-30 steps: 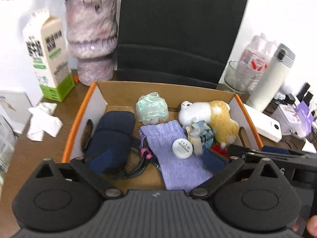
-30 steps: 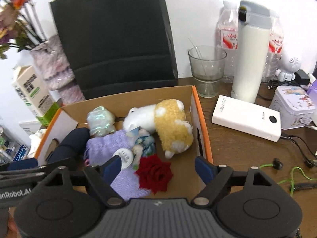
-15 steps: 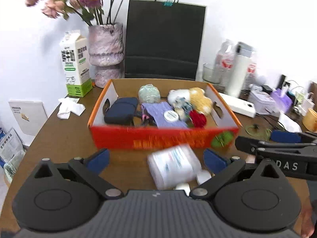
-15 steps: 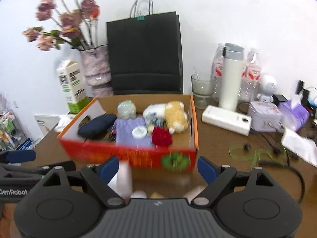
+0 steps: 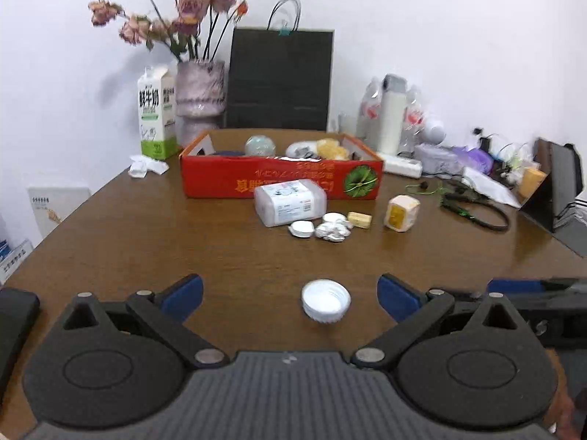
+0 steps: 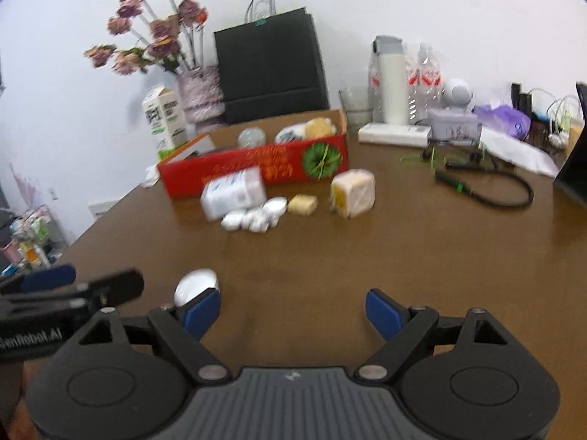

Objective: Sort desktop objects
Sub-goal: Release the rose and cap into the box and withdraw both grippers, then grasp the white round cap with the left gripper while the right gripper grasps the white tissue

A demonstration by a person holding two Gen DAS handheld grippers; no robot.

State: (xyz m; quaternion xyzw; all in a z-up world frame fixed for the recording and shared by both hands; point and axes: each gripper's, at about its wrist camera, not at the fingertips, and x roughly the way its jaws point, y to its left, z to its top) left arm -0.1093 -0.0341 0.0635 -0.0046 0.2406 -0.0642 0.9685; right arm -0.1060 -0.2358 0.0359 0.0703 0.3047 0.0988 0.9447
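A red cardboard box (image 5: 280, 179) (image 6: 256, 172) holds several sorted items. In front of it lie a clear plastic pack (image 5: 290, 202) (image 6: 234, 192), crumpled foil pieces (image 5: 332, 230) (image 6: 256, 217), a small yellow block (image 5: 359, 219) (image 6: 302, 204) and a yellow-white cube (image 5: 401, 213) (image 6: 353, 192). A white cap (image 5: 325, 300) (image 6: 196, 286) lies on the table between my left fingers. My left gripper (image 5: 290, 299) is open and empty. My right gripper (image 6: 293, 311) is open and empty, to the right of the cap.
A milk carton (image 5: 156, 121), a vase of flowers (image 5: 200, 99) and a black paper bag (image 5: 280, 84) stand behind the box. Bottles, a white flask (image 5: 392, 113), a tin, cables (image 5: 473, 209) and papers crowd the right side. The wooden table (image 5: 146, 242) edge curves at left.
Both grippers have pulled far back from over the box to the near part of the table. The loose items in front of the box and the white cap have come into view.
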